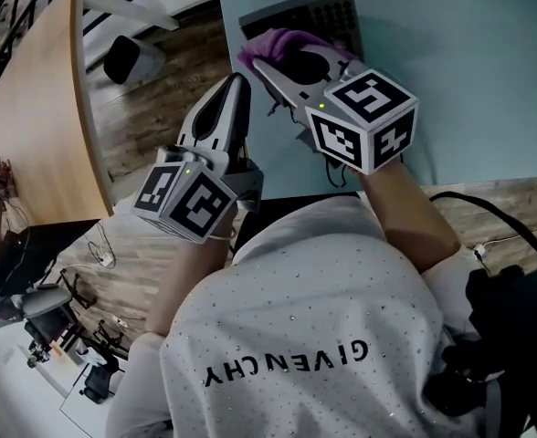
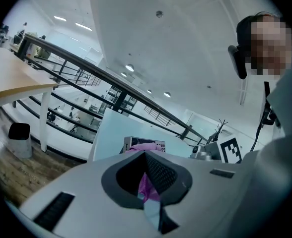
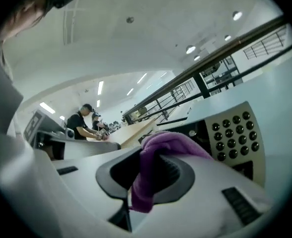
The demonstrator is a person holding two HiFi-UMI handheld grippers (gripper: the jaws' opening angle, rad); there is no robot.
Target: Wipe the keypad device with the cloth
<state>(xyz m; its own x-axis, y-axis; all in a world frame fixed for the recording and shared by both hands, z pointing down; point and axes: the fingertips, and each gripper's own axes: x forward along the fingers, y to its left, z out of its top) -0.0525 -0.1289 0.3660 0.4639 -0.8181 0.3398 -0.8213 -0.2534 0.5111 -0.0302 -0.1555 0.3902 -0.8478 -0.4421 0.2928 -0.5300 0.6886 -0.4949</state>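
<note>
Now right gripper point(image 1: 257, 62) clamps cloth point(image 1: 287, 40) over keypad device point(image 1: 328, 12), lying crosswise; left gripper point(image 1: 238, 82) closed.

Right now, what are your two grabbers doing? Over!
Right gripper shut on purple cloth, at the keypad device. Left gripper shut, empty, by the table's left edge. Nothing in the way.

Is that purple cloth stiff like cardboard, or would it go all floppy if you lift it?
Probably floppy: the purple cloth bunches and droops over the right hand-held gripper that pinches it. It looks thin and soft, so it's likely light. Pushed across the keypad device, it would probably fold and drag rather than slide flat.
</note>
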